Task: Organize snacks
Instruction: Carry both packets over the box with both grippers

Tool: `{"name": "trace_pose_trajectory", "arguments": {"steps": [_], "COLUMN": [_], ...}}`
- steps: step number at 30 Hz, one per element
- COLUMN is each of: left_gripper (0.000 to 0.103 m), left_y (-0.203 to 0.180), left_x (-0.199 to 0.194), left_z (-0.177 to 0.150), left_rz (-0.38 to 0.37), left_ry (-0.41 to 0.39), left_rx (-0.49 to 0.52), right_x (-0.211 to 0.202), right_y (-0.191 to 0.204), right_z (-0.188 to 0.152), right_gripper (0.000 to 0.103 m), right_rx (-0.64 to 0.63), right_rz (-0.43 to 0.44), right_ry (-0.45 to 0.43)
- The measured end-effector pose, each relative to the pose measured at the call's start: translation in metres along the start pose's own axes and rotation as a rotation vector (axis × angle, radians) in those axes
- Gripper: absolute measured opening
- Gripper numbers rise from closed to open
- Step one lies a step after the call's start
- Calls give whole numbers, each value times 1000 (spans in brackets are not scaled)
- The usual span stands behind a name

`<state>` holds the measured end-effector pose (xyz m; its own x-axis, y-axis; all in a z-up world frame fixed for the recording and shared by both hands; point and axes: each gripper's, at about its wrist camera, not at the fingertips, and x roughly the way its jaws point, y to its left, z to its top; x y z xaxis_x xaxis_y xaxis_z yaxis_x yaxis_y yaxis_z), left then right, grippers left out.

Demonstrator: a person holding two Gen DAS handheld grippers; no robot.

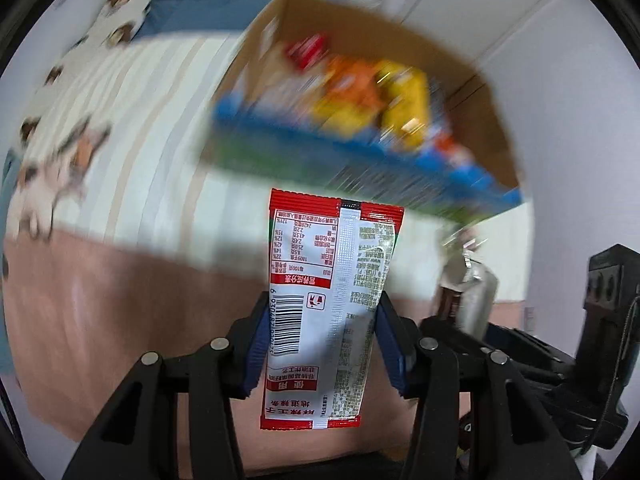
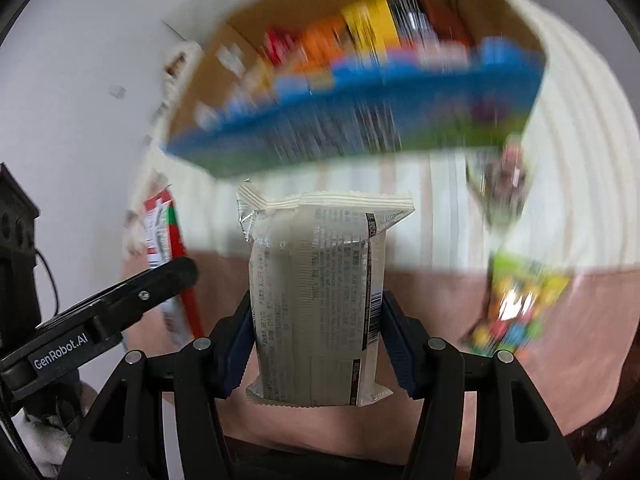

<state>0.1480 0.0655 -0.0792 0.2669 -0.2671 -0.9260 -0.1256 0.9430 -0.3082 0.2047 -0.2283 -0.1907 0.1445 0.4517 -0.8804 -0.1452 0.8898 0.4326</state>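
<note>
My left gripper (image 1: 320,322) is shut on a red and white snack packet (image 1: 332,280), back side up, held above a pink bed cover. My right gripper (image 2: 318,322) is shut on a pale beige snack pack (image 2: 320,292). Ahead of both stands an open cardboard box (image 1: 472,80) with a blue and green front, holding several red, orange and yellow snack packs (image 1: 380,92); it is blurred. The box also shows in the right wrist view (image 2: 360,120). The right gripper's pack appears at the right of the left view (image 1: 472,292). The left gripper's packet appears at the left of the right view (image 2: 160,232).
The bed has a striped cream sheet (image 1: 152,140) and a pink cover (image 1: 100,312). A colourful snack bag (image 2: 512,304) and a clear wrapped one (image 2: 504,184) lie on the bed at the right. A patterned pillow (image 1: 120,12) lies far left. White walls stand behind.
</note>
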Motion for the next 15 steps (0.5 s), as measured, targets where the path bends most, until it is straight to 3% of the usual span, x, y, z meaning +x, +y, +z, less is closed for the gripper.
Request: {"name": "trace_pose_trajectory", "arguments": {"steps": [3, 6, 10, 15], "left_gripper": [46, 46, 47, 47], "left_y": [-19, -34, -52, -51], "left_x": [-19, -25, -14, 25], "left_z": [39, 84, 147, 208], "left_rz": [-40, -52, -24, 44], "left_ry": [-56, -84, -89, -44], "left_rx": [50, 86, 117, 110], "right_x": [-43, -59, -60, -45], "right_y": [6, 19, 20, -5], "right_z": [36, 79, 139, 199], "right_gripper": [61, 61, 61, 61], "right_rx": [-7, -18, -49, -46], "right_rz": [39, 36, -59, -178], "right_ry": [-73, -137, -196, -166]}}
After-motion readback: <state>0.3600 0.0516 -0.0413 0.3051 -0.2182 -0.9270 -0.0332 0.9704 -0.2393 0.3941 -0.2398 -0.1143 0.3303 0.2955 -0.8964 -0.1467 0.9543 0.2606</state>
